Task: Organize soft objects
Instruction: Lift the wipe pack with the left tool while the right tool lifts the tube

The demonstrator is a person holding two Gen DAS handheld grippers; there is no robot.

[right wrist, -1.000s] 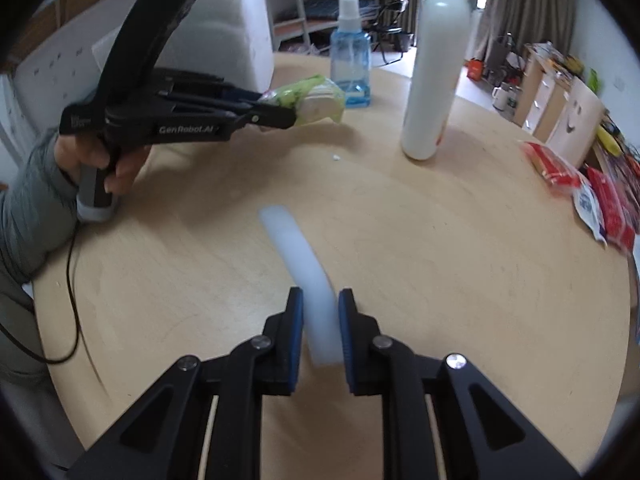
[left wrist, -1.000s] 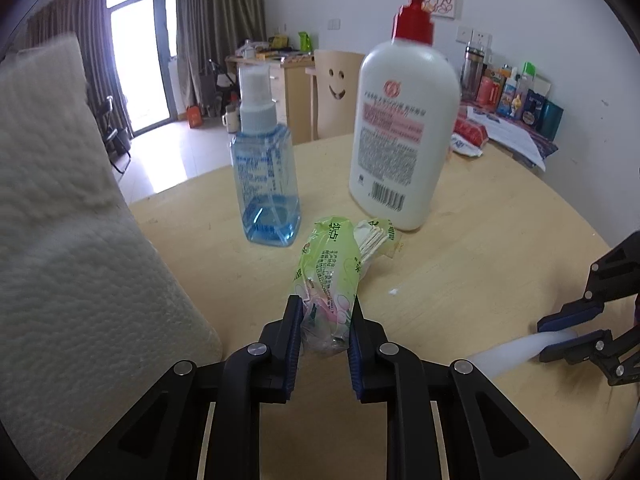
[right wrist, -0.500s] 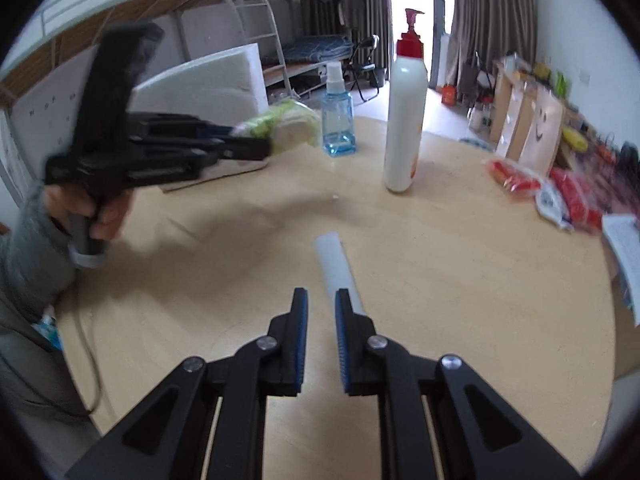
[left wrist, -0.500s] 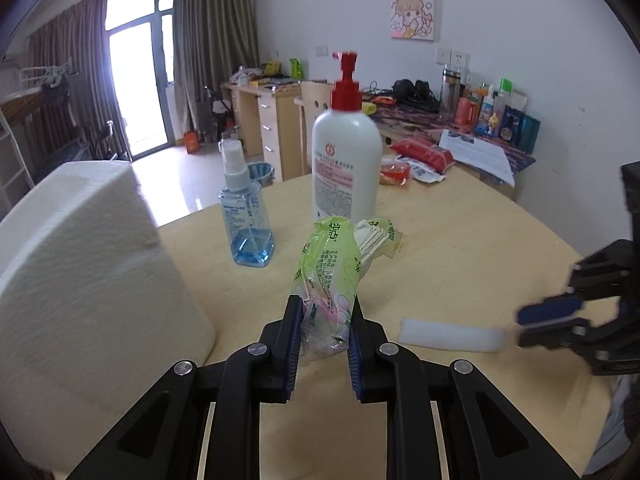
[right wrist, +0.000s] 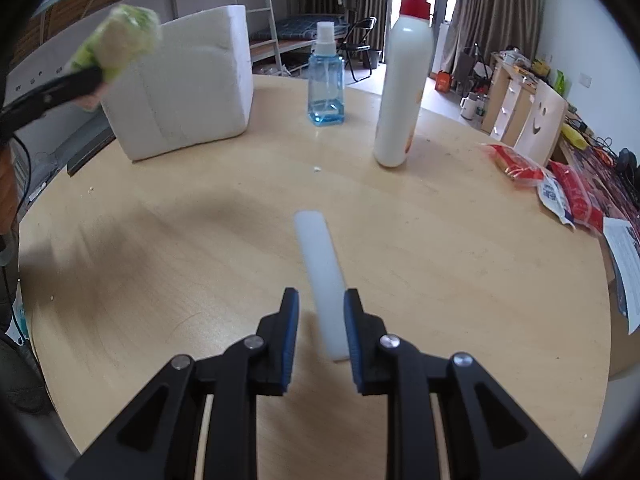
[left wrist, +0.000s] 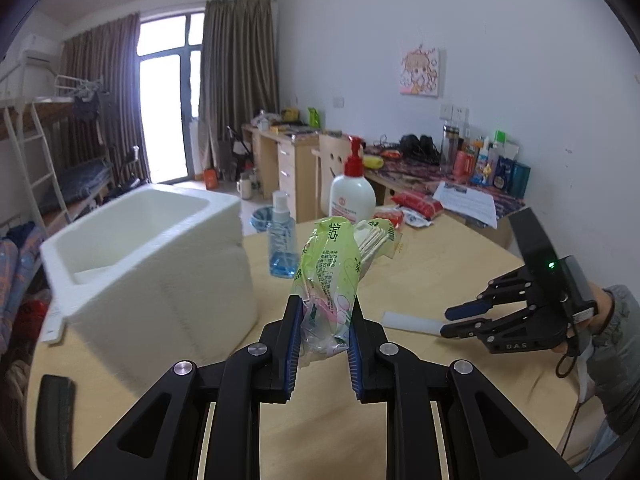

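My left gripper [left wrist: 321, 330] is shut on a green plastic packet of cotton swabs [left wrist: 328, 272] and holds it in the air, level with the rim of a white foam box [left wrist: 168, 264]. The packet also shows at the upper left of the right wrist view [right wrist: 120, 42], blurred. A white foam strip [right wrist: 324, 276] lies flat on the round wooden table [right wrist: 460, 248]. My right gripper [right wrist: 321, 320] is open with its near end between the fingers, apart from both pads. The strip also shows in the left wrist view [left wrist: 412, 325], next to the right gripper [left wrist: 460, 320].
A blue spray bottle [right wrist: 326, 84] and a tall white pump bottle [right wrist: 406, 92] stand at the far side of the table, right of the foam box [right wrist: 188, 88]. Red snack packets [right wrist: 560, 188] lie at the right edge. A black object [left wrist: 54, 412] lies near the left edge.
My left gripper rose and pulled back with the packet, so the inside of the foam box now shows. My right gripper let go of the foam strip, which now lies on the table.
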